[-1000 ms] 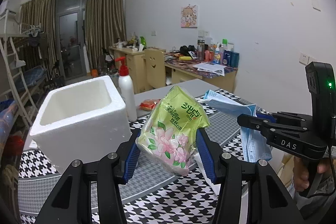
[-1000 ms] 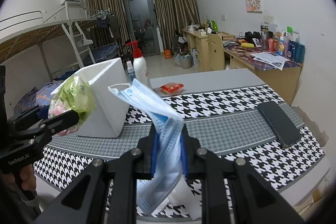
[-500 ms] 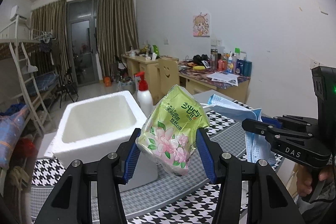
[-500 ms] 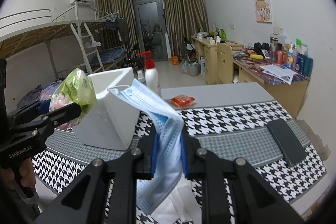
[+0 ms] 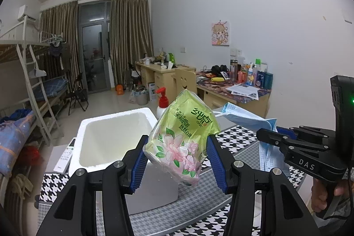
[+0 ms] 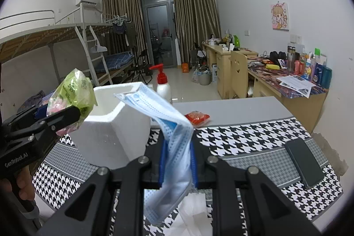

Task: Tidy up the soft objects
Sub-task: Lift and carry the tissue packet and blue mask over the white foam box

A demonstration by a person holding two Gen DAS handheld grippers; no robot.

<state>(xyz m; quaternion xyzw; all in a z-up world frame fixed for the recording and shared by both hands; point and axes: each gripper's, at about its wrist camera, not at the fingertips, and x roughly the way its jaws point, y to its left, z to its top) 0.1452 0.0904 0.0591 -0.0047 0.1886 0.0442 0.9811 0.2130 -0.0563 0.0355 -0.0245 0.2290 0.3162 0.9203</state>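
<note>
1. Left gripper (image 5: 177,160) is clamped on the tissue pack (image 5: 182,138), held in the air near the foam box (image 5: 110,138)
2. Right gripper (image 6: 177,160) is clamped on the blue masks (image 6: 174,141), also aloft beside the box
3. The box looks empty, so nothing is stowed yet
4. Left to do, likely: drop both in; white tissue (image 6: 194,213) lies on the table (image 6: 254,138)
</note>
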